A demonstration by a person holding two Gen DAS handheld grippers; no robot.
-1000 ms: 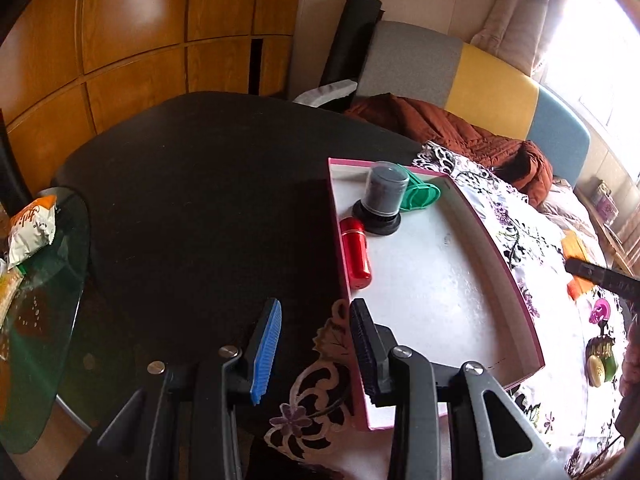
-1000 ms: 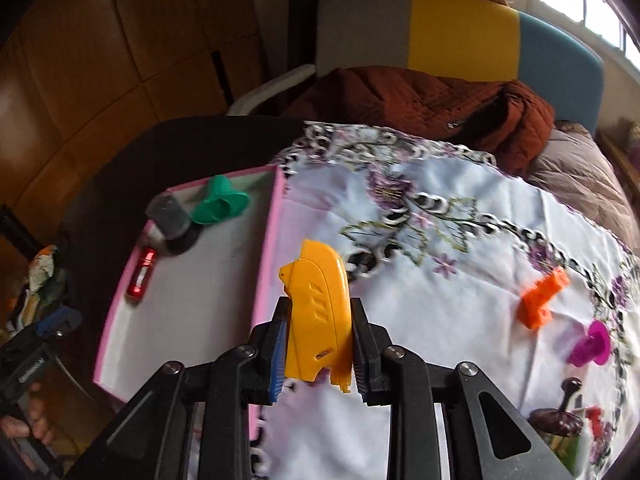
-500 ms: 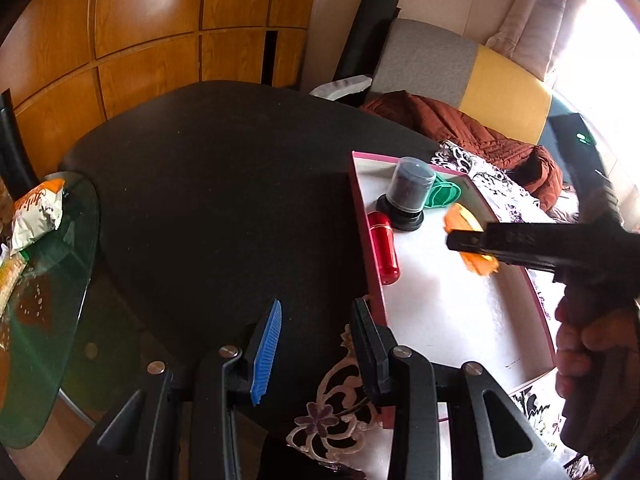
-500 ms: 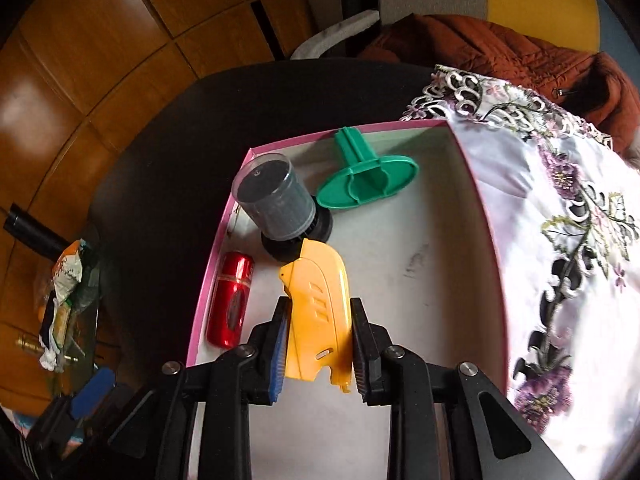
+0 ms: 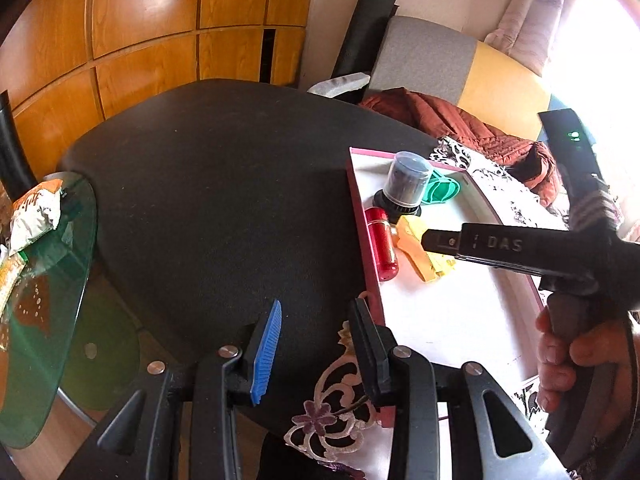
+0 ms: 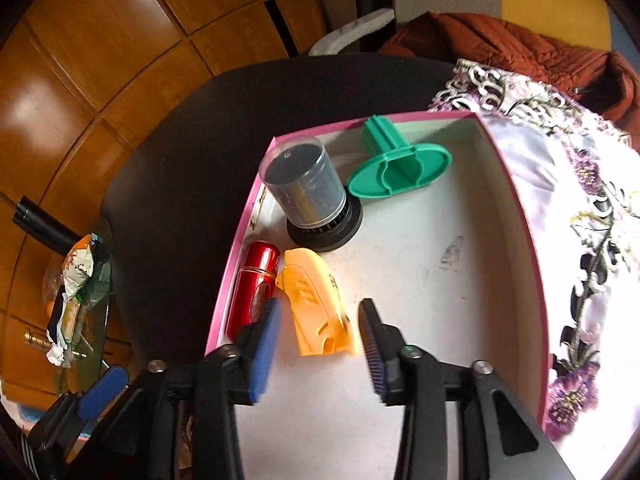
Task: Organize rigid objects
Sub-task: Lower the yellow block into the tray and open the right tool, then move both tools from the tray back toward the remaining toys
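A pink-walled box point(image 6: 240, 232) with a white floor holds a red cylinder point(image 6: 256, 288), a dark canister under a clear cap point(image 6: 308, 192) and a green plastic piece point(image 6: 400, 168). An orange plastic piece point(image 6: 316, 308) lies flat on the box floor beside the red cylinder. My right gripper point(image 6: 320, 336) stands over its near end, jaws opening, both pads clear of it. In the left wrist view the orange piece point(image 5: 416, 248) lies under the right gripper's black finger. My left gripper point(image 5: 316, 332) hangs open and empty at the box's near left corner point(image 5: 360, 216).
The box sits on a black round table point(image 5: 220, 200), partly on an embroidered white cloth point(image 6: 580, 200). A glass side table point(image 5: 80, 320) with snack packets stands left. A brown jacket point(image 5: 460, 120) lies on the sofa behind. A hand point(image 5: 572, 356) holds the right gripper's handle.
My right gripper carried the orange piece from over the cloth into the box, then its jaws parted and the piece dropped flat beside the red cylinder. The left gripper barely moved.
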